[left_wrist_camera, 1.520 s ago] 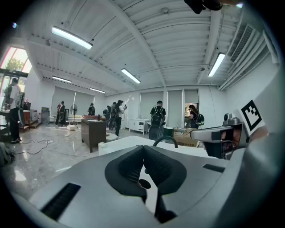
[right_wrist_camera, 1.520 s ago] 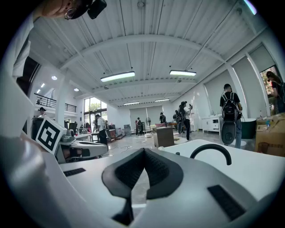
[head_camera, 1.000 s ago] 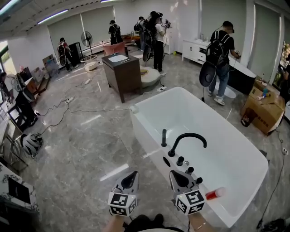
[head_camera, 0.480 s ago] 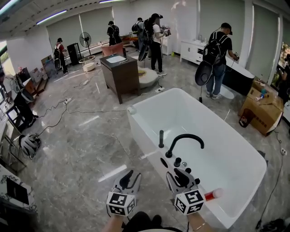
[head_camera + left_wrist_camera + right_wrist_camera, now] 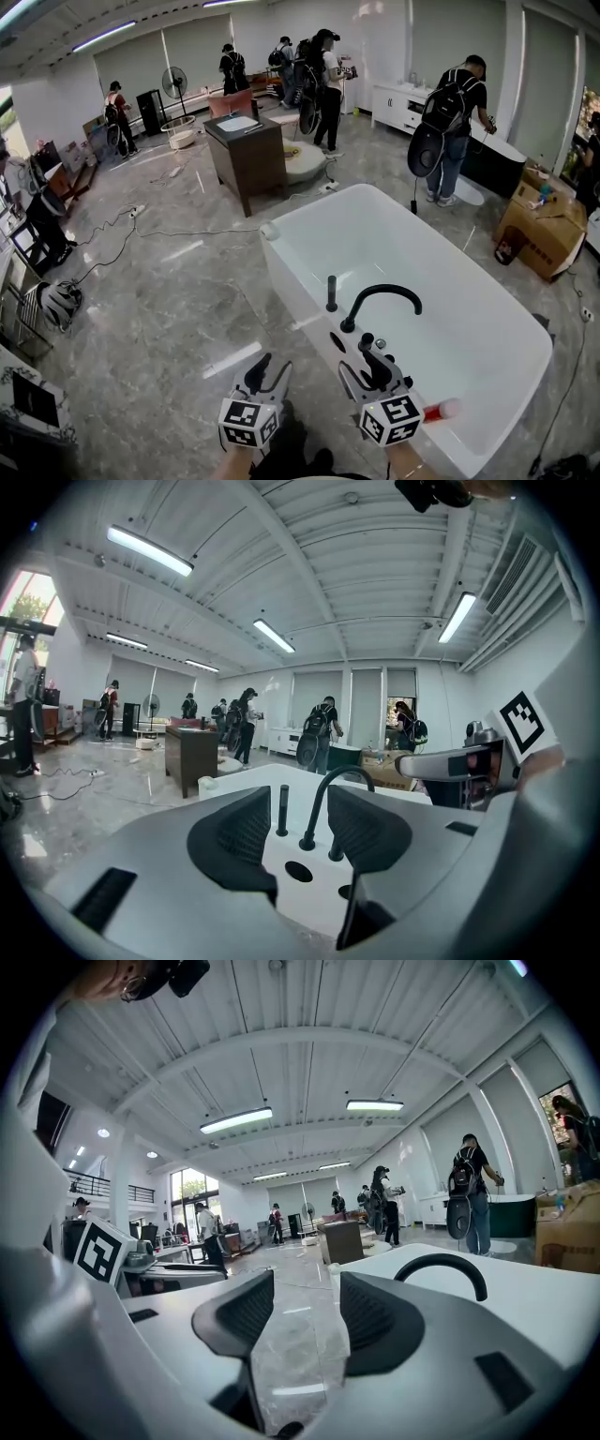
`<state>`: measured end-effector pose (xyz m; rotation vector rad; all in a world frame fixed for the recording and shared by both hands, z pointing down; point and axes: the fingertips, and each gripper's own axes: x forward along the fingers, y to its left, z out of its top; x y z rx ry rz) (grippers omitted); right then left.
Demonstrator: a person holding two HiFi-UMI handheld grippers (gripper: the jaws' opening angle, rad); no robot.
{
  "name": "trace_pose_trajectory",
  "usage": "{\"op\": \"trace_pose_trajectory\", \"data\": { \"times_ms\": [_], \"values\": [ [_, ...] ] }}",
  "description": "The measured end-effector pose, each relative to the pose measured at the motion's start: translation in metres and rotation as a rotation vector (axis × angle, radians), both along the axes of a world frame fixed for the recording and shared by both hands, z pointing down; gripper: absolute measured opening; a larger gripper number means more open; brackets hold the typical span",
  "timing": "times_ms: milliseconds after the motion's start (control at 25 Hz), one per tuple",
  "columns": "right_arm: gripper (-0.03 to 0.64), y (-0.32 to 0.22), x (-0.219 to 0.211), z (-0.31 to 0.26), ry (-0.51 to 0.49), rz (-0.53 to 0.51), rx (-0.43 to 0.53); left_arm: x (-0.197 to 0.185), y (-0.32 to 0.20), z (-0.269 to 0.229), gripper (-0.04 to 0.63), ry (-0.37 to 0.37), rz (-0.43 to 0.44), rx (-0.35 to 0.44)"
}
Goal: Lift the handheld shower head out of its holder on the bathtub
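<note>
No readable text, label, brand or number shows anywhere.

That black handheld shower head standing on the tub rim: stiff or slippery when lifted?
The shower head looks like a slim, rigid black stick, upright on the bathtub rim, so it should lift straight without flexing. Its smooth round body may slip or twist in a grip. Any hose is hidden; expect possible drag.

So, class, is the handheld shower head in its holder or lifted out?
In its holder: the handheld shower head stands upright on the bathtub rim beside the black faucet.
</note>
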<state>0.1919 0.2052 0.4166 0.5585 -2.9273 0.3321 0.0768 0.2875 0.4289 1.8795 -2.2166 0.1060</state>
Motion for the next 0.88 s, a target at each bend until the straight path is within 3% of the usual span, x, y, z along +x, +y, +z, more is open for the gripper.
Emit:
{"op": "trace_pose_trajectory", "data": {
  "times_ms": [360,880],
  "values": [
    [0.212,-0.06,-0.045,0.011,0.017,0.033,-0.018,-0.05,-0.067,0.011,0.201,0.015,0.032,-0.008],
    [0.212,-0.181,-0.221,0.025,0.032,0.155,-0.02,-0.239,-0.191,0.032,0.206,0.05,0.122,-0.026]
  ]
}}
